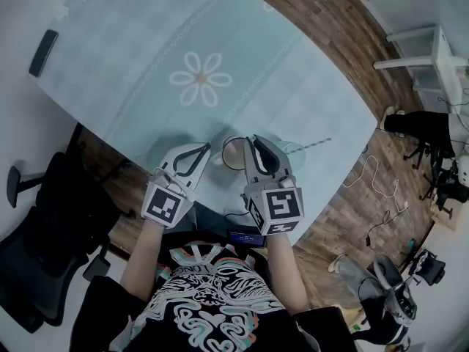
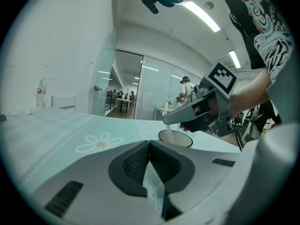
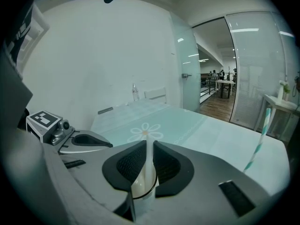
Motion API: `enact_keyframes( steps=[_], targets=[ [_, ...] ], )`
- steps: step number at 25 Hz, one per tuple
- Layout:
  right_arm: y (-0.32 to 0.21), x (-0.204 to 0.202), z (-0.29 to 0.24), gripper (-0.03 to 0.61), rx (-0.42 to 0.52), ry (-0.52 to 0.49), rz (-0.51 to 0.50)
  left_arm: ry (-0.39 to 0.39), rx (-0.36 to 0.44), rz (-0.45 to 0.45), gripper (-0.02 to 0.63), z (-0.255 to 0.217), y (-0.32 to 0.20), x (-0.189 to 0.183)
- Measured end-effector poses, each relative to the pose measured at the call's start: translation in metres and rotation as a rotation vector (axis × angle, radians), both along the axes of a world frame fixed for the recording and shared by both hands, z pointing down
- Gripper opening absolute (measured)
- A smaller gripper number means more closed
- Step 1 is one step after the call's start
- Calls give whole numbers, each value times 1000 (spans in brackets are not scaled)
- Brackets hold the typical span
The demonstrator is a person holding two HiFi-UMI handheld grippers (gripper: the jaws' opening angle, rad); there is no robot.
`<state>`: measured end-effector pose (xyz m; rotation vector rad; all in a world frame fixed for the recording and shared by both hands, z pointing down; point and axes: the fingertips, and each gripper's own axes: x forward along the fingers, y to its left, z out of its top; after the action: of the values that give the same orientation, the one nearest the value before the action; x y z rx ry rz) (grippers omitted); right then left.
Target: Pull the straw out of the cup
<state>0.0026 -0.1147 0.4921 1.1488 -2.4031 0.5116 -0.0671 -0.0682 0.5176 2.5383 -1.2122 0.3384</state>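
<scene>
Jaws first, head view: right gripper [image 1: 258,149] reached over the cup [image 1: 231,152], with the left gripper [image 1: 202,152] near the cup on its other side. Jaw state was not readable from up here. Cup sat close to the near edge of the desk [image 1: 146,72]. Far half of the desk lay open, with only a daisy print [image 1: 201,78] on it. A striped straw [image 1: 314,144] showed right of the right gripper. Chair [image 1: 44,218] stood off the desk's left corner, out of the way.

Left gripper view: left jaws were together with nothing between them; only desk showed through the slit below the tips. Cup was ahead and apart from them, so it was not steadied. Right jaws pinched a white straw [image 2: 171,134] whose lower end ran down inside the cup mouth.

Right gripper view: right jaws were closed narrow on the straw, which stood upright between the pads with the cup rim directly beneath. Striped straw leaned off to the right, near but apart.

Judgement: grip was made, pull-out not finished, since the straw's end looked to be inside the cup. Left to do: lift until it clears the rim. Room overhead was free. Drift to the right would meet the striped straw, and drift nearward the desk edge.
</scene>
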Motion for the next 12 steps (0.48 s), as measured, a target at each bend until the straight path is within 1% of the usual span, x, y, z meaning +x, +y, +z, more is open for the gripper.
enact_keyframes(
  steps=[4,9,12],
  targets=[
    [2,7,-2,58,-17,-35,25,-11,1,12,0,-3,1,-1],
    [7,16,-6,58,-23,-55,54,4,14,21,0,-7,4,4],
    [10,16,-10,58,-29,-92,68,-38,28,49,0,-8,7,5]
  ],
)
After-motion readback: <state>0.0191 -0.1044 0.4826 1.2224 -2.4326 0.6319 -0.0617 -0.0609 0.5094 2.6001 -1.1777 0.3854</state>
